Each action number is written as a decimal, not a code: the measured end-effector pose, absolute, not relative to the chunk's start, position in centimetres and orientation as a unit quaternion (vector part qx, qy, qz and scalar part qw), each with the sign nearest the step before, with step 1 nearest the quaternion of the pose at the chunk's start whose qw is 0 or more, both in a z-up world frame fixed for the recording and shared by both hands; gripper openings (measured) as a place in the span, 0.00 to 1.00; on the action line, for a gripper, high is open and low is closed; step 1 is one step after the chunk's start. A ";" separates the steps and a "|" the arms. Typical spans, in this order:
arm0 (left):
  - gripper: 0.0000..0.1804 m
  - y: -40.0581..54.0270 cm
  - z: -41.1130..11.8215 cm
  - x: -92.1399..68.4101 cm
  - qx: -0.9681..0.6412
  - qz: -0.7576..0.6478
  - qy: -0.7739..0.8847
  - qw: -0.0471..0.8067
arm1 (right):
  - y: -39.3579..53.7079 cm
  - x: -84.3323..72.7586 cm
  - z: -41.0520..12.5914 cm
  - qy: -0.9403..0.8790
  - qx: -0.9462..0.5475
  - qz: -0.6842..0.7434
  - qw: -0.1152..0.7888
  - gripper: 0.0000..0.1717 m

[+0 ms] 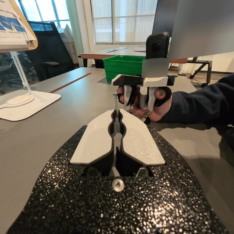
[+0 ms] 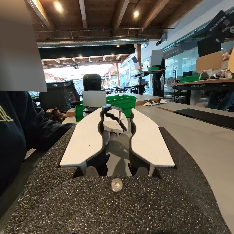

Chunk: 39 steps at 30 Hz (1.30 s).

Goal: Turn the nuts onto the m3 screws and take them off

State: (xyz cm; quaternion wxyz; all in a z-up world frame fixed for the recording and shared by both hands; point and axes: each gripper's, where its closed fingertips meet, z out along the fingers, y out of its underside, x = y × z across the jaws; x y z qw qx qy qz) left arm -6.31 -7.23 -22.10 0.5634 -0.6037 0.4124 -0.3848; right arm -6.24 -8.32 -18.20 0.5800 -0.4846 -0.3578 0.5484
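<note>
My left gripper (image 1: 117, 112) is shut on a thin silver screw (image 1: 115, 103). The screw stands upright with its head up, gripped at its lower end between the white fingertips. No nut shows on it. My right gripper (image 2: 117, 111) is open with nothing between its fingers. In the right wrist view the left gripper (image 2: 121, 124) and its screw (image 2: 119, 116) lie just beyond the gap between my right fingers. In the left wrist view the right gripper (image 1: 138, 81) hangs just behind and to the right of the screw head, held by a hand (image 1: 158, 111).
A green bin (image 1: 121, 68) stands behind the grippers on the grey table (image 1: 63, 114); it also shows in the right wrist view (image 2: 120, 102). A white stand with a sign (image 1: 19, 98) is at the left. A black mat (image 2: 202, 116) lies at the right. Some 4 cm of space lies between my two pairs of fingers.
</note>
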 end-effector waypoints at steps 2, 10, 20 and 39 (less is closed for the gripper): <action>0.02 -7.3 -22.2 -6.3 -0.604 -0.385 0.414 0.562 | -8.4 -6.2 -18.2 -0.359 -0.485 0.549 0.579 0.22; 0.02 -7.3 -22.2 -6.2 -0.604 -0.381 0.418 0.562 | -8.3 -6.1 -18.0 -0.354 -0.478 0.549 0.587 0.22; 0.02 -7.2 -22.2 -6.2 -0.605 -0.381 0.416 0.562 | -8.6 -6.3 -18.1 -0.366 -0.480 0.541 0.586 0.21; 0.02 -7.5 -22.8 -5.8 -0.608 -0.372 0.435 0.550 | -9.2 -7.5 -19.3 -0.407 -0.495 0.523 0.562 0.18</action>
